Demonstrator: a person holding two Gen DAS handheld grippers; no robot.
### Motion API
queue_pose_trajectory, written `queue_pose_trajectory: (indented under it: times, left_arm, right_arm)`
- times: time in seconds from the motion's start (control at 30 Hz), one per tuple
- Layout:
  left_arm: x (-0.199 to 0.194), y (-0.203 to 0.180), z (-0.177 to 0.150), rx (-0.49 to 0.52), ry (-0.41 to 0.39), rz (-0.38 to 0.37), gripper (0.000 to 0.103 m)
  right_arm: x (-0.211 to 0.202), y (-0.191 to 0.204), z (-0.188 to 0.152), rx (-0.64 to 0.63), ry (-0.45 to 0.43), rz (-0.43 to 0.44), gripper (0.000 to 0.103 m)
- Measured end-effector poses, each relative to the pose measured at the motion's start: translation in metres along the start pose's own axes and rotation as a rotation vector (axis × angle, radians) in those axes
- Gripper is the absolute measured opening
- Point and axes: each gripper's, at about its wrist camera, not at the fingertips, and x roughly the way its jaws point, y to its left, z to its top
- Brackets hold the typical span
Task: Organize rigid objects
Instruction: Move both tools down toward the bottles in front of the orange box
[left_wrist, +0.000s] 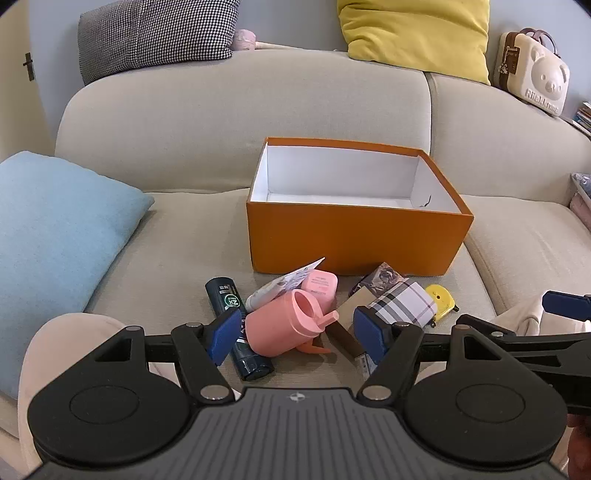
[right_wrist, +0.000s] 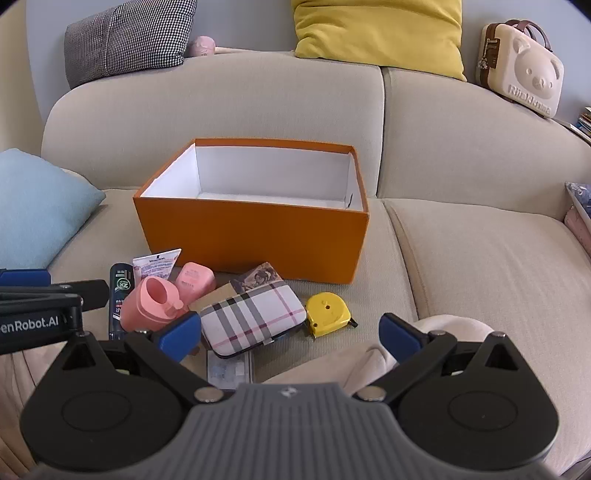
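Objects: one orange box (right_wrist: 255, 236), two pink containers (right_wrist: 147, 306), one tape measure (right_wrist: 328, 314).

One orange box (right_wrist: 255, 240); four cushions; one yellow tape measure (right_wrist: 328, 314); one pink cup (right_wrist: 147, 308).

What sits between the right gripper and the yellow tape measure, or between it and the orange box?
Nothing visible. The right gripper is open, the yellow tape measure lies uncovered beside the plaid case, and the orange box behind stands open.

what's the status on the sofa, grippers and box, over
Left gripper open, right gripper open, nothing held. Orange box empty. Pink cup, plaid case, yellow tape measure still outside. Nothing blocking.
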Motion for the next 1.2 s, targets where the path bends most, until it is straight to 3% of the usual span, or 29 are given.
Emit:
queue_pose_trajectory:
  times: [0.33, 0.5, 0.57, 0.7, 0.77, 0.93, 1.03, 1.2]
  left_arm:
    - [0.009, 0.003, -0.002, -0.01, 0.027, -0.031, 0.081]
    - [0.017, 0.006, -0.001, -0.019, 0.048, -0.081, 0.069]
    - [0.022, 0.007, 0.0, -0.022, 0.062, -0.116, 0.065]
    - [0.036, 0.011, 0.003, -0.012, 0.095, -0.169, 0.042]
    - [0.045, 0.015, 0.005, -0.014, 0.113, -0.183, 0.038]
    - [0.064, 0.019, 0.012, 0.079, 0.119, -0.133, 0.038]
    - [0.076, 0.023, 0.011, 0.101, 0.163, -0.144, 0.038]
    - [0.092, 0.02, 0.0, 0.238, 0.199, -0.142, 0.057]
  right_arm:
    - [0.009, 0.0, 0.001, -0.002, 0.025, 0.001, 0.102]
    - [0.016, 0.0, 0.0, 0.005, 0.048, 0.03, 0.1]
    - [0.021, 0.001, 0.001, 0.007, 0.056, 0.05, 0.085]
    - [0.039, 0.006, 0.005, 0.002, 0.101, 0.118, 0.07]
    - [0.048, 0.009, 0.007, 0.0, 0.122, 0.14, 0.057]
    - [0.074, 0.017, 0.016, 0.007, 0.179, 0.211, 0.047]
    - [0.09, 0.026, 0.022, -0.004, 0.213, 0.252, 0.043]
    - [0.11, 0.043, 0.028, -0.039, 0.253, 0.286, 0.033]
